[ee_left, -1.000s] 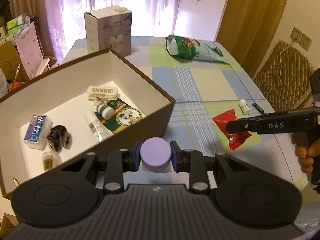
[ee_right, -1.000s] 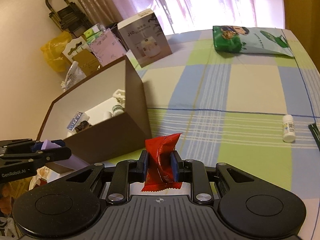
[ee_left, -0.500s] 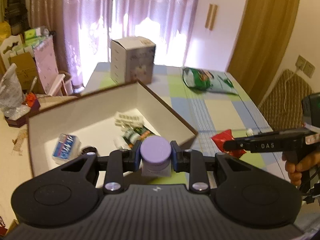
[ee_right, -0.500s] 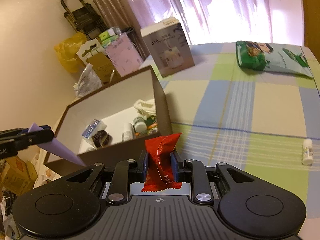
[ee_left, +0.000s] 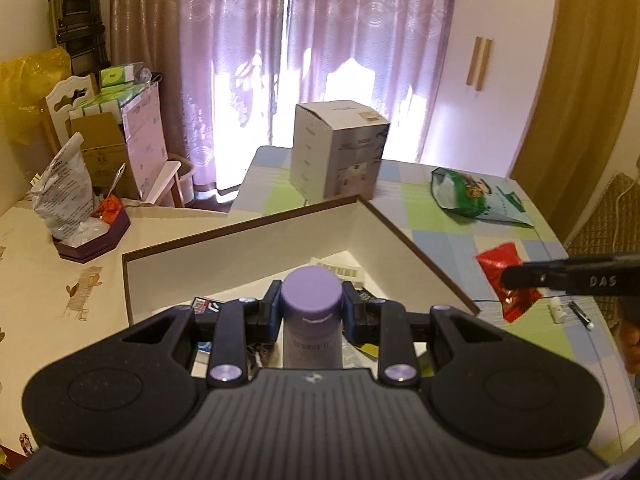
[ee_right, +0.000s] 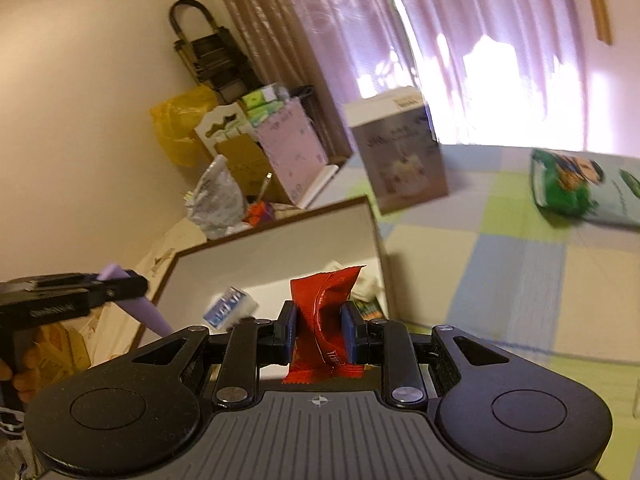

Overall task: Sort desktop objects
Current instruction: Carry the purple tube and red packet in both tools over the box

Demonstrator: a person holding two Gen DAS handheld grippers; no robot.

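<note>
My left gripper (ee_left: pixel 312 314) is shut on a purple tube (ee_left: pixel 312 320) with a round cap, held above the brown box with white walls (ee_left: pixel 248 244). The box holds several small items, mostly hidden behind the tube. My right gripper (ee_right: pixel 320 338) is shut on a red snack packet (ee_right: pixel 324 316), which also hangs to the right of the box (ee_left: pixel 508 280). In the right wrist view the box (ee_right: pixel 272 256) lies just ahead, and the left gripper with the purple tube (ee_right: pixel 140 308) comes in from the left.
A white carton (ee_left: pixel 338 152) stands behind the box on the checked tablecloth (ee_left: pixel 436 232). A green bag (ee_left: pixel 472 196) lies at the far right. A small white bottle (ee_left: pixel 558 312) and a pen (ee_left: pixel 580 316) lie near the right edge. Clutter and bags (ee_left: pixel 68 200) fill the left side.
Both grippers have risen and tilted up, so more of the room shows. The left gripper with the tube moved over the box. The right gripper swung left toward the box with the packet.
</note>
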